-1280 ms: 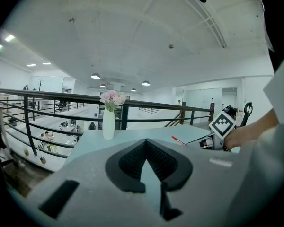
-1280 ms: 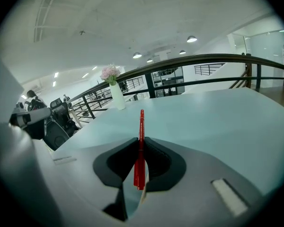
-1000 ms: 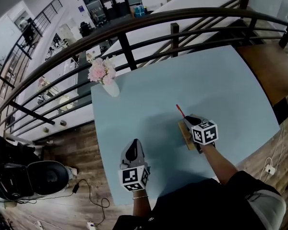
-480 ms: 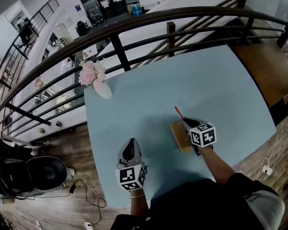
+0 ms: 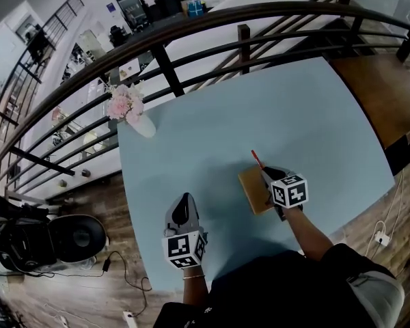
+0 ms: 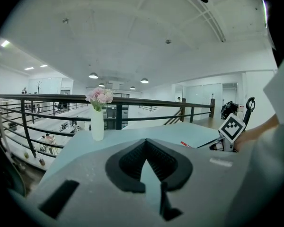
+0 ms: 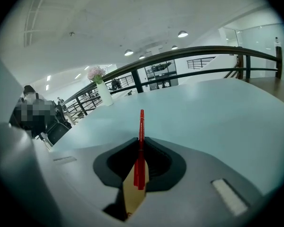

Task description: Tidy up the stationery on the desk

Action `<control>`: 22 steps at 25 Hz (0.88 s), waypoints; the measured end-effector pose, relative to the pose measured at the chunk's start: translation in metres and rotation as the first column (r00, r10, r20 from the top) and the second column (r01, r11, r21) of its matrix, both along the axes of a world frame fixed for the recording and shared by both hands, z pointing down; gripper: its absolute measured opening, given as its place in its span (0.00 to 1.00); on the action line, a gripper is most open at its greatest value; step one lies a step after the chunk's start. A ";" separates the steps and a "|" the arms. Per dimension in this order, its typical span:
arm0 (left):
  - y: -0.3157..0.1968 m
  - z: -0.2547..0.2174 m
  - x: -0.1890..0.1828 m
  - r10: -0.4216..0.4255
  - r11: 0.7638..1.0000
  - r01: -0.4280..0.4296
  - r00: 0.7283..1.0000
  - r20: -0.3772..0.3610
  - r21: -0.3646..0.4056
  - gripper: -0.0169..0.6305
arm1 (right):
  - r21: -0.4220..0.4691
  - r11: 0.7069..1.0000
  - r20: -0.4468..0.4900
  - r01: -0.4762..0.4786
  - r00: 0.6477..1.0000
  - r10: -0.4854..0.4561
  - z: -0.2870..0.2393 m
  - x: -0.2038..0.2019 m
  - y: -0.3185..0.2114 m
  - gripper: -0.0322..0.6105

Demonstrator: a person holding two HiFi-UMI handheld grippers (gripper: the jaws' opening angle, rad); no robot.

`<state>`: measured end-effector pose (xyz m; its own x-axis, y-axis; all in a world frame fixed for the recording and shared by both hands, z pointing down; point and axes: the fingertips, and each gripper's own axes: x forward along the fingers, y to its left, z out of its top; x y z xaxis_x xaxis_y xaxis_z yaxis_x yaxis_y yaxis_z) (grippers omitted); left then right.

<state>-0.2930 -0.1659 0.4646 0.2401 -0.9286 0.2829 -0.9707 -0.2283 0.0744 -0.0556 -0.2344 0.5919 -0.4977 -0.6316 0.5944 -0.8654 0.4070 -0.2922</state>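
My right gripper (image 5: 267, 175) is shut on a red pen (image 5: 255, 158), which sticks out forward past the jaws. In the right gripper view the red pen (image 7: 141, 141) stands clamped between the dark pads. Under it lies a flat tan block (image 7: 132, 194). That tan block (image 5: 253, 191) rests on the pale blue table (image 5: 307, 108), partly hidden by the right gripper. My left gripper (image 5: 184, 206) hovers near the table's front left, shut with nothing in it. From the left gripper (image 6: 146, 143) I see the pen (image 6: 185, 144) and the right gripper's marker cube (image 6: 232, 127) off to the right.
A white vase with pink flowers (image 5: 128, 108) stands at the table's far left corner, close to a dark railing (image 5: 191, 36). Beyond the table's edges there is wooden floor (image 5: 102, 197), with cables and a round dark appliance (image 5: 68, 241) at the left.
The right gripper, still holding the pen, has sunk slightly over the tan block, more of which now shows at its left. The left gripper has drifted a little. Neither grip has changed.
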 end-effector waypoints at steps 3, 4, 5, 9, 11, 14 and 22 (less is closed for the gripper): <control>0.001 0.000 0.004 0.005 1.000 -0.005 1.000 0.006 0.000 0.02 | -0.015 1.000 -0.007 -0.014 1.000 0.014 0.007 0.007 0.004 0.13; 0.001 -0.001 0.005 0.007 1.000 -0.007 1.000 0.009 0.002 0.02 | -0.019 1.000 -0.010 -0.017 1.000 0.016 0.010 0.009 0.005 0.13; 0.002 -0.002 0.006 0.007 1.000 -0.007 1.000 0.011 0.003 0.02 | -0.024 1.000 -0.014 -0.018 1.000 0.018 0.011 0.011 0.007 0.13; 0.005 -0.003 0.005 0.004 1.000 -0.004 1.000 0.014 0.009 0.02 | -0.041 0.999 -0.032 -0.024 0.999 0.022 0.020 0.015 0.013 0.13; 0.005 -0.003 0.003 0.000 1.000 0.000 1.000 0.013 0.012 0.02 | -0.047 0.999 -0.040 -0.026 0.999 0.024 0.024 0.015 0.013 0.13; 0.006 0.000 0.003 -0.007 1.000 0.007 1.000 0.008 0.008 0.02 | -0.057 0.998 -0.055 -0.024 0.998 0.021 0.029 0.019 0.014 0.13; 0.012 -0.002 0.005 -0.007 1.000 0.007 1.000 0.006 0.001 0.02 | -0.073 0.996 -0.081 -0.051 0.996 0.045 0.033 0.031 0.024 0.13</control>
<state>-0.2880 -0.1535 0.4629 0.2320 -0.9304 0.2838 -0.9727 -0.2218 0.0683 -0.0241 -0.2104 0.6246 -0.4173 -0.6059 0.6773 -0.9051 0.3437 -0.2502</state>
